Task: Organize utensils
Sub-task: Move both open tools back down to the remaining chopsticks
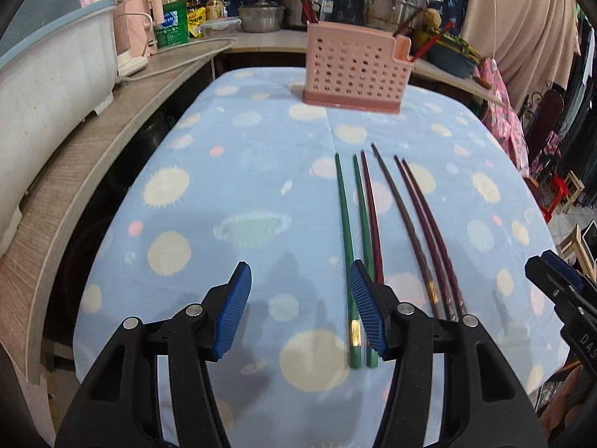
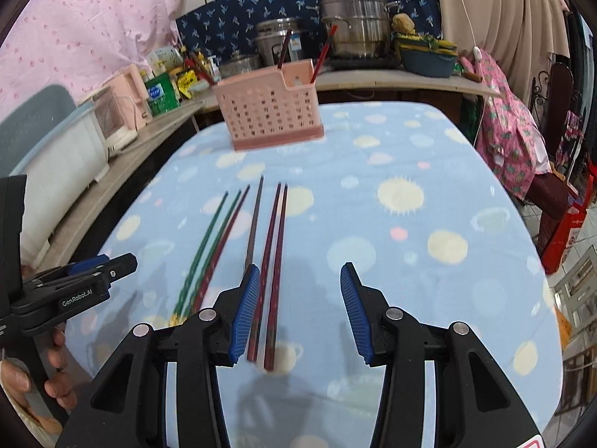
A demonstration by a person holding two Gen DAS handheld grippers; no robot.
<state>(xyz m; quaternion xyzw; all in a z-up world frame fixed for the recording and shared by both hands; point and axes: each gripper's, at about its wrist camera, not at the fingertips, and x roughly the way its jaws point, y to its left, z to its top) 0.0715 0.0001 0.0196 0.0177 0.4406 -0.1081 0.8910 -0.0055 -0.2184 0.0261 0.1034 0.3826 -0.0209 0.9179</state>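
Several chopsticks lie side by side on the blue spotted tablecloth [image 1: 224,171]: two green ones [image 1: 345,220], one dark red next to them [image 1: 371,205], a brown one [image 1: 403,209] and a maroon pair [image 1: 429,220]. They also show in the right wrist view, green [image 2: 209,235] and maroon pair [image 2: 276,246]. A pink perforated utensil holder [image 1: 354,69] stands at the far end, with red chopsticks in it; it also shows in the right wrist view [image 2: 270,112]. My left gripper [image 1: 298,310] is open and empty above the green chopsticks' near ends. My right gripper [image 2: 298,313] is open and empty above the maroon pair.
A wooden counter [image 1: 93,156] runs along the left with a white tub [image 1: 48,74], pink appliances and bottles. Steel pots [image 2: 352,22] and a blue basin [image 2: 429,61] stand on the back counter. Pink cloth [image 2: 511,142] hangs at the right.
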